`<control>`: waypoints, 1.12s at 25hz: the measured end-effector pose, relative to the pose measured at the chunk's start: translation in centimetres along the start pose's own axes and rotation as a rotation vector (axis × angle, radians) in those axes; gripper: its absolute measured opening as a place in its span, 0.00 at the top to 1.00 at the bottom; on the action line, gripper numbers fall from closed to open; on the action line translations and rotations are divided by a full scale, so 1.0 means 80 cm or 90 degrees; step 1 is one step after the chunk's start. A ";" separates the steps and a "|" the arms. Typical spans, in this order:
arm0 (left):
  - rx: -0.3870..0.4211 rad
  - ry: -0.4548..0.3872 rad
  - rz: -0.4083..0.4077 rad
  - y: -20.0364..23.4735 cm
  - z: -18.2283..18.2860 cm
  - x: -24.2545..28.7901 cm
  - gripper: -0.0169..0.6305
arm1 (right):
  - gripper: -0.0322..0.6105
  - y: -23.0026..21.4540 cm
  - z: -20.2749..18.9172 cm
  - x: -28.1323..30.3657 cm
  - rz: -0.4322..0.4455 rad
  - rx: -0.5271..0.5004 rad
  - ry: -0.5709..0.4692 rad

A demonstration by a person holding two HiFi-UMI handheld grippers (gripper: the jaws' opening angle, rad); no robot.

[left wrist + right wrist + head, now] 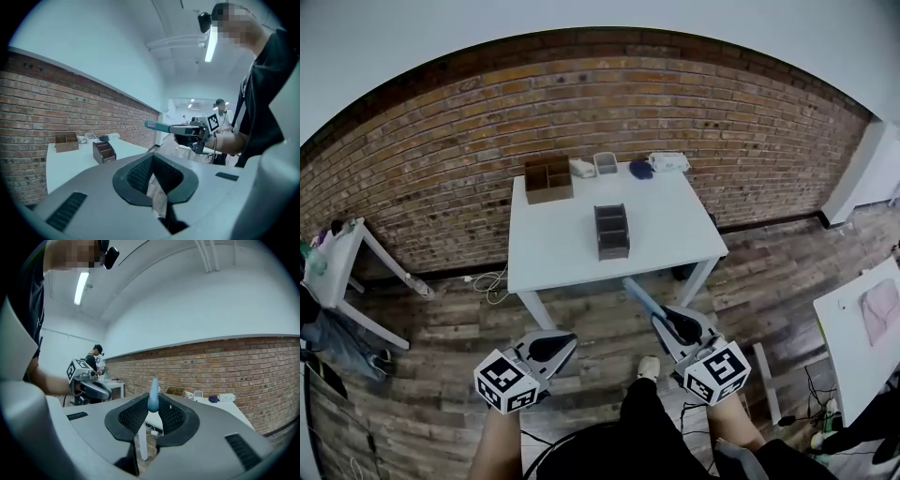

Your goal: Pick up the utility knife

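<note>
The utility knife [641, 298] is a long light-blue handle sticking forward out of my right gripper [664, 321], which is shut on it and held in the air over the wooden floor, short of the white table [558, 248]. In the right gripper view the knife [153, 395] stands up between the dark pads. The left gripper view shows the same knife [157, 125] from the side, level in the right gripper [190, 132]. My left gripper [565, 343] hangs beside it at the left, jaws shut with nothing between them [153, 163].
On the table stand a dark two-tier organizer [611, 231], a brown wooden box [548, 178], a small clear container [606, 163], a dark blue object [641, 169] and a white pack [668, 161]. A brick wall [441, 131] lies behind. Other tables stand at left [342, 258] and right [853, 328].
</note>
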State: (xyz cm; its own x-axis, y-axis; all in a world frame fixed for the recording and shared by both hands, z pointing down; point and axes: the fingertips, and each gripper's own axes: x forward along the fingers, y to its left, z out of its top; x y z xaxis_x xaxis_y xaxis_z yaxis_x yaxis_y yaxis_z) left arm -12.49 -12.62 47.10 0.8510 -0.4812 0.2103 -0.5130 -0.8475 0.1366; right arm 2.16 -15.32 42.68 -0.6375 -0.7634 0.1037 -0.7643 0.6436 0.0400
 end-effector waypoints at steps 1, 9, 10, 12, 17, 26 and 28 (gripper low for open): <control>-0.003 -0.003 -0.004 -0.007 -0.002 -0.004 0.98 | 0.85 0.010 0.001 -0.012 -0.007 -0.002 0.003; 0.037 0.004 -0.009 -0.077 0.003 -0.029 0.98 | 0.85 0.053 0.003 -0.085 -0.018 -0.007 0.022; 0.039 0.002 -0.007 -0.083 0.006 -0.031 0.98 | 0.85 0.058 0.005 -0.090 -0.012 -0.013 0.021; 0.039 -0.001 0.001 -0.097 0.008 -0.035 0.98 | 0.85 0.069 0.009 -0.103 0.007 -0.033 0.018; 0.043 -0.014 0.028 -0.151 0.015 -0.028 0.98 | 0.85 0.077 0.009 -0.170 0.024 -0.042 0.015; 0.048 -0.003 0.025 -0.291 0.001 0.007 0.98 | 0.85 0.073 -0.006 -0.307 0.033 -0.013 0.003; 0.044 0.000 0.030 -0.320 -0.006 0.012 0.98 | 0.85 0.075 -0.012 -0.334 0.040 -0.012 0.004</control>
State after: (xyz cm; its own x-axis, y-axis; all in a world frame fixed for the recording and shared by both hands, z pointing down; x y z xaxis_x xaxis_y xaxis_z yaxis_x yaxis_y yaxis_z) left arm 1.44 8.72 44.24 0.8263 -0.5208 0.2145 -0.5432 -0.8375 0.0591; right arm 14.71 9.03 41.13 -0.6835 -0.7213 0.1121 -0.7209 0.6911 0.0515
